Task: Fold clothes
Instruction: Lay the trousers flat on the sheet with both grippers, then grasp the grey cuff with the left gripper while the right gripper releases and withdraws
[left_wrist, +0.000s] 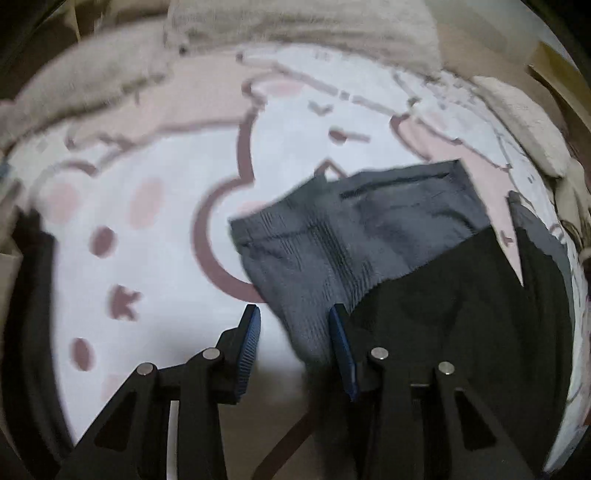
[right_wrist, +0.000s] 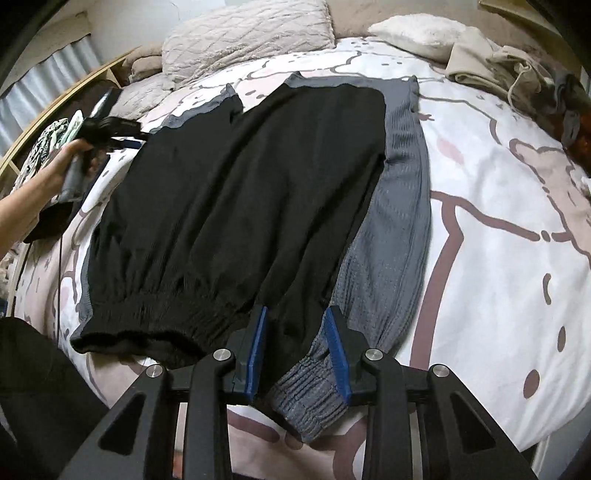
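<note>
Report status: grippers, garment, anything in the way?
Left gripper open at grey sleeve. Right gripper straddles grey cuff, grip unclear. Black-and-grey sweater flat on bed. No obstruction.

Left claw (left_wrist: 293, 347) points steeply down, its blue pads set apart, the right-hand pad against grey fabric and the other one clear of it. Right claw (right_wrist: 297, 349) tilts down too, blue pads either side of a grey ribbed cuff. In the right wrist view a bare hand (right_wrist: 68, 162) grips the left claw's handle.

Black-and-grey trousers (right_wrist: 236, 206) lie flat on the bedspread (right_wrist: 498, 221), grey leg alongside.
</note>
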